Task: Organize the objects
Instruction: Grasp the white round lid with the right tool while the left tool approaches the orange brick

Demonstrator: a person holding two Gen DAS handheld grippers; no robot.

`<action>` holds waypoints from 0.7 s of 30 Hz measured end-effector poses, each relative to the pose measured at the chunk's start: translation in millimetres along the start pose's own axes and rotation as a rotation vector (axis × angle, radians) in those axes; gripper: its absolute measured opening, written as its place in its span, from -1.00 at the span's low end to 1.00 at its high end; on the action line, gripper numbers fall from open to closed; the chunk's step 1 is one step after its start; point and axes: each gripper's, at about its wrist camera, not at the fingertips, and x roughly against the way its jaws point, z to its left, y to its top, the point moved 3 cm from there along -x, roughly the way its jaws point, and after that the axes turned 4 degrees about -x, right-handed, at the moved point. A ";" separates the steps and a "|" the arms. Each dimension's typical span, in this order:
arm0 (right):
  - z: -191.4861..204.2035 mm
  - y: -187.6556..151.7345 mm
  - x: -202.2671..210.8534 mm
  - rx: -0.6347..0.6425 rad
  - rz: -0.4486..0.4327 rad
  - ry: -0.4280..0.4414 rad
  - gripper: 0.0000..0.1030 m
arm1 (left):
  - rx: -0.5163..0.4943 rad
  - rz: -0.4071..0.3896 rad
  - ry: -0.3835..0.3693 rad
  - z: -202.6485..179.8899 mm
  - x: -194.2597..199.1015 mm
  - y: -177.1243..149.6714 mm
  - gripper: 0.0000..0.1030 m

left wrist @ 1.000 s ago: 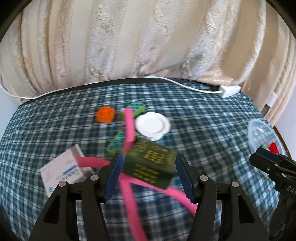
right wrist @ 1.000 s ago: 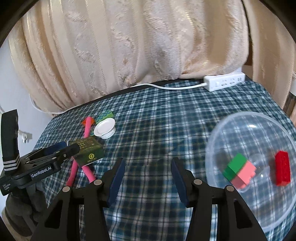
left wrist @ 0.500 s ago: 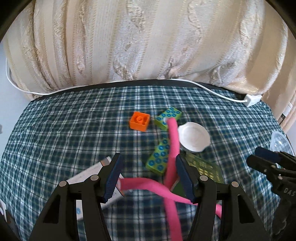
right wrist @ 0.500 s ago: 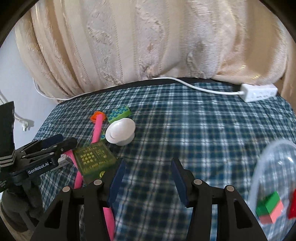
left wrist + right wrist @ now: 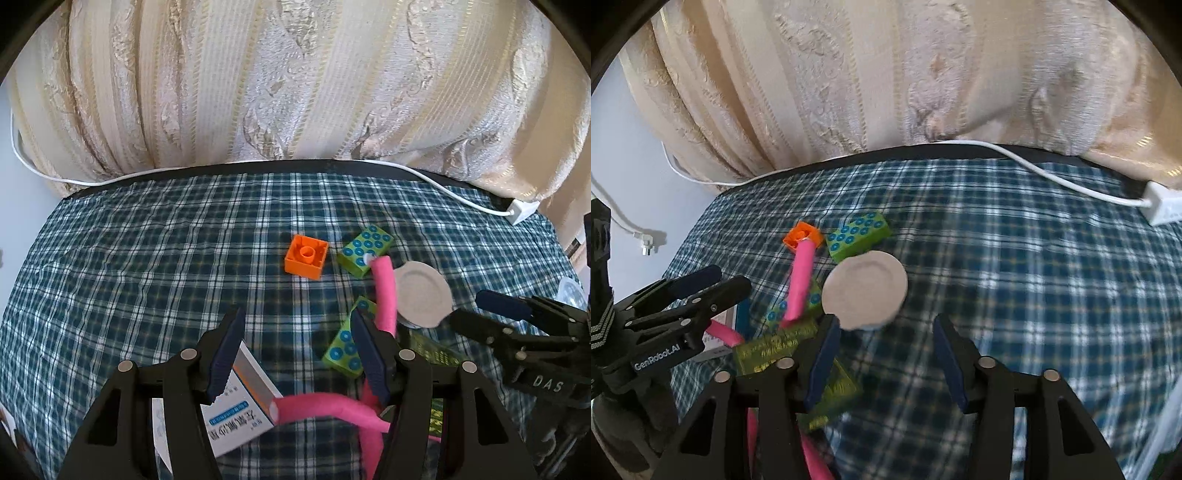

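Cream brocade curtain behind; blue plaid cloth on the worktop (image 5: 147, 258). Your left hand-held gripper (image 5: 295, 354) stands partly open and empty above the white medicine box (image 5: 236, 417). Your right hand-held gripper (image 5: 882, 358) has just been opening; nothing sits between its pads, with the white dish (image 5: 865, 293) just ahead of them. To do this well, I judge: pick one item, centre both pads on it, and avoid snagging the pink foam tube (image 5: 386, 295) that lies over the pile. Count: one orange brick (image 5: 306, 256), two green studded bricks (image 5: 365, 251), one dish, one box, one green printed packet (image 5: 775, 347). Foam tubes: two at least, tangled, exact count unclear.
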 end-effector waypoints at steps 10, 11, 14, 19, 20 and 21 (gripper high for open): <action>12.5 10.5 -33.3 0.054 0.054 0.007 0.36 | 0.027 0.011 0.004 18.1 -14.4 11.4 0.18; 13.7 11.9 -35.5 0.058 0.055 0.005 0.38 | 0.029 0.011 0.004 19.0 -15.7 12.7 0.18; 15.9 14.3 -40.8 0.066 0.059 0.007 0.40 | 0.030 0.015 -0.002 21.1 -20.9 16.8 0.18; 21.7 15.3 -48.4 0.100 0.061 -0.020 0.40 | 0.030 0.026 -0.010 20.5 -30.7 23.5 0.18; 22.5 15.8 -49.0 0.102 0.059 -0.023 0.41 | 0.029 0.029 -0.010 19.9 -32.7 24.9 0.18; 22.3 16.3 -49.0 0.098 0.057 -0.027 0.40 | 0.028 0.031 -0.011 19.3 -34.7 26.5 0.18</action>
